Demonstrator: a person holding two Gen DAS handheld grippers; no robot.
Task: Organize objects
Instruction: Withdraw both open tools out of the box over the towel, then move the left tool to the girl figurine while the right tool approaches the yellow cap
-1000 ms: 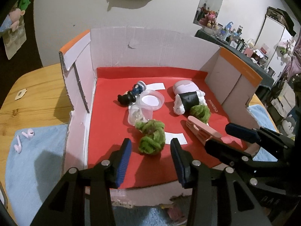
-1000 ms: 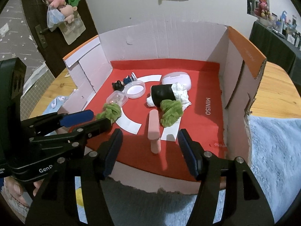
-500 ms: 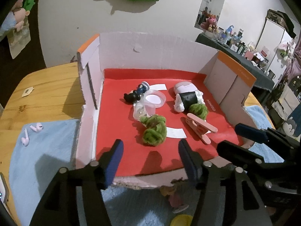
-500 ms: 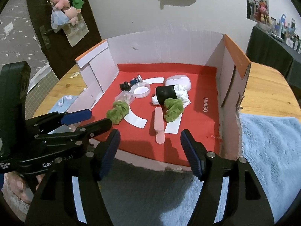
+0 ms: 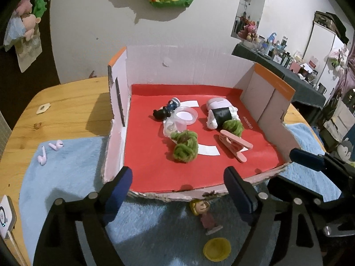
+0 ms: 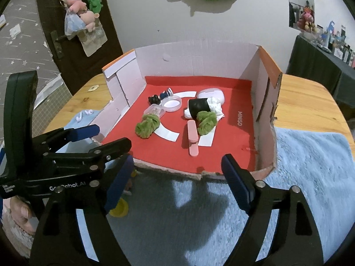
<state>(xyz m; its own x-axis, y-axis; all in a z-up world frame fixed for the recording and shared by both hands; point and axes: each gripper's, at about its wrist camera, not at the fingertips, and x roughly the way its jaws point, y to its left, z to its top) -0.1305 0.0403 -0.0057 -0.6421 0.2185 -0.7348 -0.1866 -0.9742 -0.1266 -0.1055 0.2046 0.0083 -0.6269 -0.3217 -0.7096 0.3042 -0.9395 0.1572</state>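
Your left claw (image 5: 177, 190) and right claw (image 6: 177, 177) are both spread wide, having just been opening, with nothing between the pads; both hang over the blue fleece mat (image 6: 310, 166) at the near edge of the cardboard box (image 5: 199, 66). The box sits on the wooden worktop (image 5: 66, 110), its near wall folded down and its floor red. Inside it you have two fuzzy green knots (image 5: 185, 147), one pink clip (image 5: 233, 144), one black-and-white plush (image 5: 219, 116), one clear tub (image 5: 186, 116) and one small black figure (image 5: 160, 114). On the mat outside the box lie two pale earbuds (image 5: 50, 151) at left, one small doll figure (image 5: 204, 212) and one yellow lid (image 5: 216, 249) near you.
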